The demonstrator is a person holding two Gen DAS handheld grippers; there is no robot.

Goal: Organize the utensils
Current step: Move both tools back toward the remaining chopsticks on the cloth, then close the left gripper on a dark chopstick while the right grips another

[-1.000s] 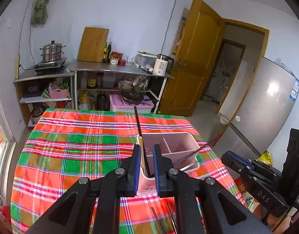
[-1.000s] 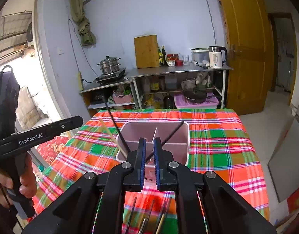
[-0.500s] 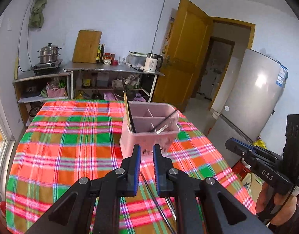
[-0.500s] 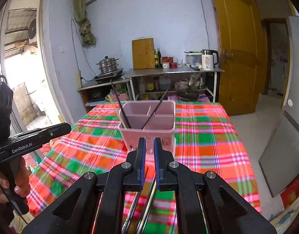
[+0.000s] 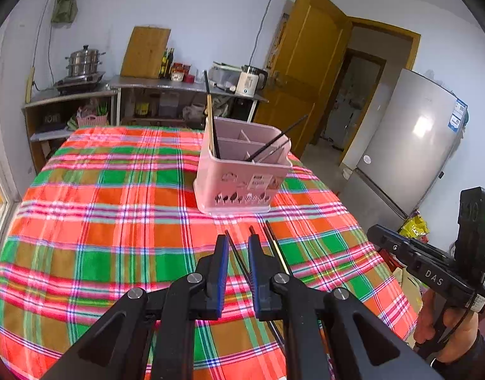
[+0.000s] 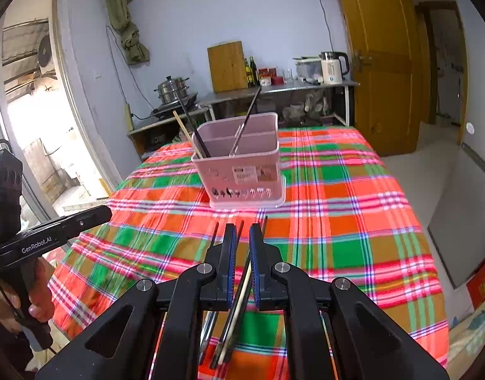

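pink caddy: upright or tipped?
Upright. The pink caddy sits flat on the plaid tablecloth, opening upward, chopsticks leaning inside.

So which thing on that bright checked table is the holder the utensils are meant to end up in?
Find the table with the red, green and orange checked cloth. Near the middle of its far half stands the pink plastic utensil holder, a box split by inner walls into compartments. It is the only upright container on the cloth, with a few chopsticks already leaning out of it, while the loose chopsticks lie flat in front.
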